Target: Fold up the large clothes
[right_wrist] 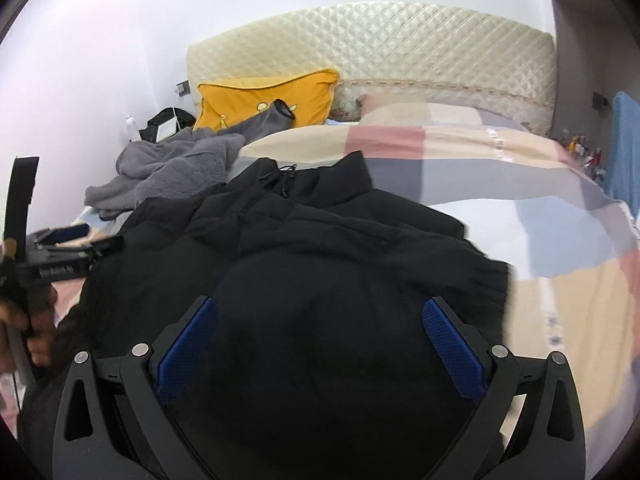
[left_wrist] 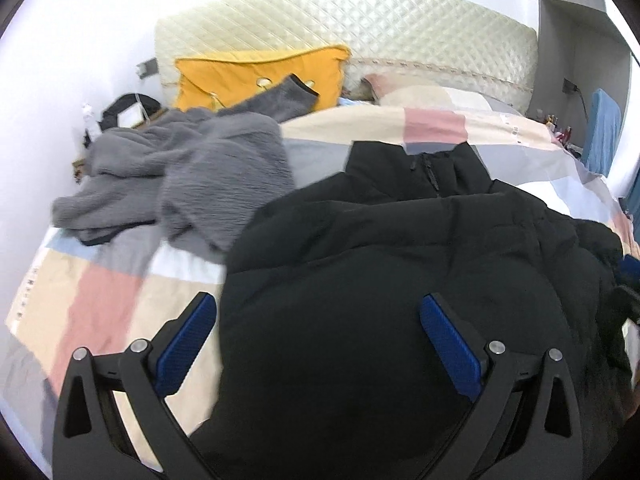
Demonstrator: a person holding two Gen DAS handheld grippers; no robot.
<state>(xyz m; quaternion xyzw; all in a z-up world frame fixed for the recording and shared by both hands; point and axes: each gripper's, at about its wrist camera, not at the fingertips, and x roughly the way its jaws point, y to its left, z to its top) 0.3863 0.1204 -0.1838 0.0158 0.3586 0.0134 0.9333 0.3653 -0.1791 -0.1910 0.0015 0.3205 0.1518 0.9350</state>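
A black padded jacket (left_wrist: pixel 400 248) lies on the checked bedspread (left_wrist: pixel 100 280), collar and zip toward the headboard. My left gripper (left_wrist: pixel 316 308) is open above the jacket's near left part, its left blue pad (left_wrist: pixel 186 344) over the bedspread. In the right wrist view the jacket (right_wrist: pixel 320 248) fills the middle. My right gripper (right_wrist: pixel 320 312) is open above its near part, nothing between the pads. The left gripper (right_wrist: pixel 64 248) shows at the left edge of that view, held by a hand.
A grey fleece garment (left_wrist: pixel 192 168) lies crumpled at the bed's left, also in the right wrist view (right_wrist: pixel 180 168). A yellow cushion (left_wrist: pixel 260 76) leans on the quilted cream headboard (left_wrist: pixel 360 24). A blue object (left_wrist: pixel 600 132) stands at the right; small items sit on side tables.
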